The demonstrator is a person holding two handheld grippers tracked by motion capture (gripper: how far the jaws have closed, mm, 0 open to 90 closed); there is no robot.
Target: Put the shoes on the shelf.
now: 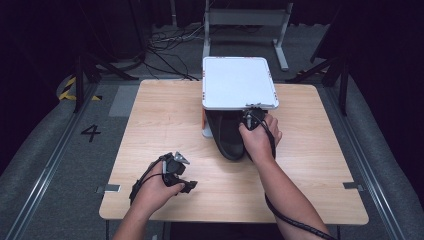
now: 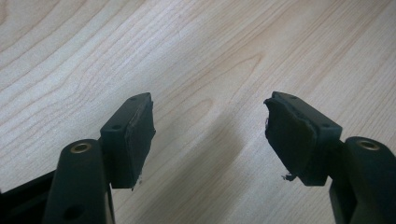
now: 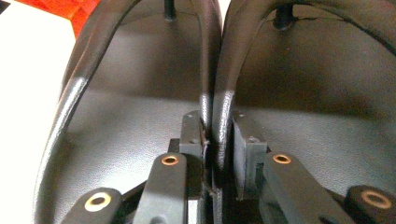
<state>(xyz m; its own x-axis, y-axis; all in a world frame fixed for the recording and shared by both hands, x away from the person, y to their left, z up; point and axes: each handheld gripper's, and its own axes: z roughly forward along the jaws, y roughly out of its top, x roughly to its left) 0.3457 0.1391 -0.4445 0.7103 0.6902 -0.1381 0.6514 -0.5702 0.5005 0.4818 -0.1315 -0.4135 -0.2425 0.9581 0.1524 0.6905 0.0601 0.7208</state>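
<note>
On the table, mid-back: pair of black flip-flops (image 1: pixel 227 137), soles side by side, toe ends tucked under a white tray
table (image 1: pixel 165 120): light wood grain, rectangular, matte, rounded corners
white tray (image 1: pixel 238 82): flat, square with rounded corners, smooth top, orange marks at edges; raised on a stand at table's far edge
flip-flops (image 3: pixel 140 107): black, soles dull and finely textured, straps glossy and smooth, arched; toe posts visible at top in right gripper view
writing: "4" (image 1: pixel 90 132) in black on grey floor left of table; yellow-black striped tape (image 1: pixel 66 88) on floor further back
right tongs (image 1: pixel 252 119): in person's right hand, at the flip-flops just under the tray's front edge
right tongs grip (image 3: pixel 218 140): nearly closed, pinching the two inner straps together where they touch, pads on either side
left tongs (image 1: pixel 186 184): in left hand, low over front-left table, well apart from flip-flops
left tongs state (image 2: pixel 209 135): jaws wide apart, nothing between, bare wood beneath; pads black rubber, edges worn and frayed
cables: black, trailing from each gripper along forearms
</note>
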